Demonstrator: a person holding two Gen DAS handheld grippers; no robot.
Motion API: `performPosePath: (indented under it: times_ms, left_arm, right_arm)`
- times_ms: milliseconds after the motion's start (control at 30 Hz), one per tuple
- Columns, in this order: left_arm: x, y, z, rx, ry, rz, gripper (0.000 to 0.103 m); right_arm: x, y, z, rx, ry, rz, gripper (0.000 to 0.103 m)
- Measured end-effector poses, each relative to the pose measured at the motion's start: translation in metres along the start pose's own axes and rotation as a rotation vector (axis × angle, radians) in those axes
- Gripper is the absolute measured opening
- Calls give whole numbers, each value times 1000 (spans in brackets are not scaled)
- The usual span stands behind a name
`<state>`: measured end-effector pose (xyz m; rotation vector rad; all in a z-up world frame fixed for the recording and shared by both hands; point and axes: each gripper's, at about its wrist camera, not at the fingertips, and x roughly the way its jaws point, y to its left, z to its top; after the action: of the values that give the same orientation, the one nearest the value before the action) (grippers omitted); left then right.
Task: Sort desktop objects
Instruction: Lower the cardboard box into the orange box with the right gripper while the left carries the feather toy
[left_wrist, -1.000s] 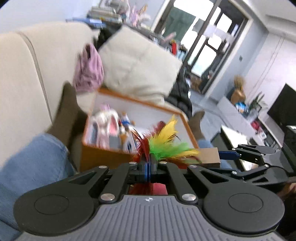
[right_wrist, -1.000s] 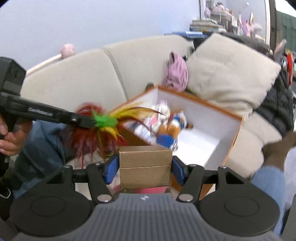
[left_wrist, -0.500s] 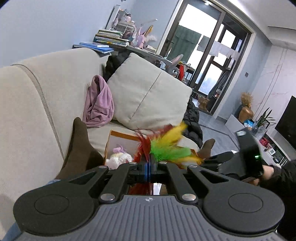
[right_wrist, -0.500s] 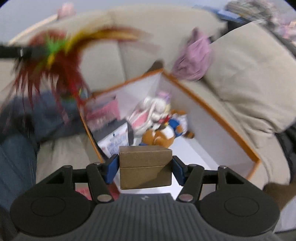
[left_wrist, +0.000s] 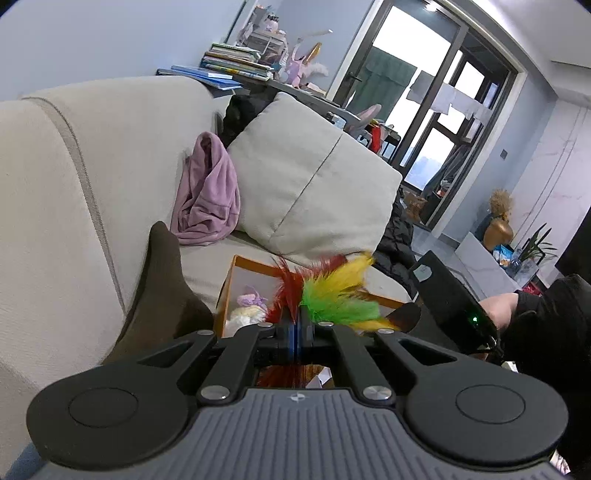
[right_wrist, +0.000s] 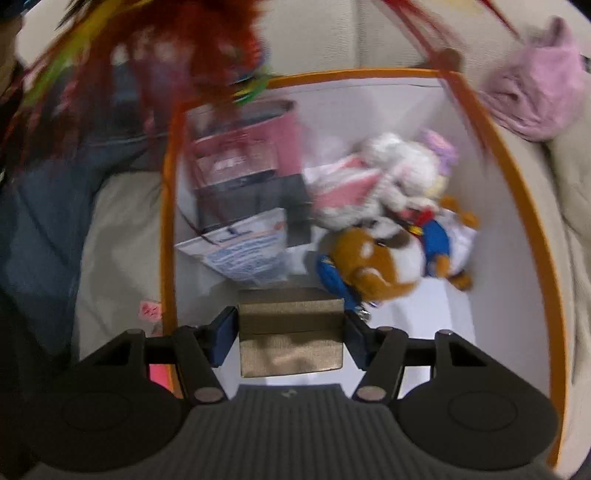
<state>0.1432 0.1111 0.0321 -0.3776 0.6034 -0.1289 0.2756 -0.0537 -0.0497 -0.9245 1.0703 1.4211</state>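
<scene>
My left gripper (left_wrist: 295, 334) is shut on a feather toy (left_wrist: 332, 295) with red, green and yellow plumes, held above the near end of an orange-rimmed white box (left_wrist: 255, 263). My right gripper (right_wrist: 290, 332) is shut on a small brown cardboard box (right_wrist: 290, 332) and points down into the orange-rimmed box (right_wrist: 524, 206), low over its white floor. Inside lie plush toys (right_wrist: 384, 221), a pink package (right_wrist: 243, 144) and a white leaflet pack (right_wrist: 247, 251). The feathers (right_wrist: 177, 48) blur across the top left of the right wrist view.
The box sits on a beige sofa (left_wrist: 74, 166) with a large cushion (left_wrist: 314, 184) and a pink cloth (left_wrist: 207, 199). A leg in jeans (right_wrist: 40, 206) and a dark sock (left_wrist: 162, 277) lie beside the box. The right gripper's body (left_wrist: 454, 302) shows at right.
The right gripper has tipped downward and moved into the box with the cardboard box. The left gripper has risen with the feather toy, now looking over the sofa.
</scene>
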Motion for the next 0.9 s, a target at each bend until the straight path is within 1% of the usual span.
performPosePath:
  times_ms: [67,233,300,433,467,500,533,600,667,700,733,833,900]
  left_arm:
    - [1,3,0,-10,1,2,1]
    - [-2,6,-1,-22,-1,1,1]
    - [-4,6,-1,-22,-4,1,1]
    - [-9,6,0,-26,-13,-2,1]
    - [-10,5,0,-26,-17,-1,1]
    - [-10,5,0,-27,-19,-2,1]
    - [-11,5,1,-27,-20,-3,1]
    - [-11,4,0,-26,-22,-6,1]
    - [-11,1,0,-21,-22,-12,1]
    - [-11,0,0,-17,-23,-14,1]
    - [-11,-1,0,-14,-23,-15,1]
    - [-12,-2,0,-11,-21,-11,1]
    - [-12,-3,-1,-8,-19,-9,1]
  right_arm:
    - [1,-1,3,-18,7,19,63]
    - [4,-2,8,-32,18,32,64]
    - [2,0,8,-33,18,19,67]
    - [-9,-2,1,-5,10,-39,65]
    - [-12,-6,0,7,8,-43,61]
    - [-15,-8,-4,20,7,-49,55]
    - [-17,-11,-8,37,12,-57,52]
    - [-12,-19,-13,69,45,-76,33]
    - [3,-22,-18,90,92,-109,29]
    - [9,-23,-19,90,107,-115,24]
    - [16,-22,-20,87,120,-114,22]
    - [28,-21,-17,80,112,-76,20]
    - [33,-19,-13,76,88,-52,19]
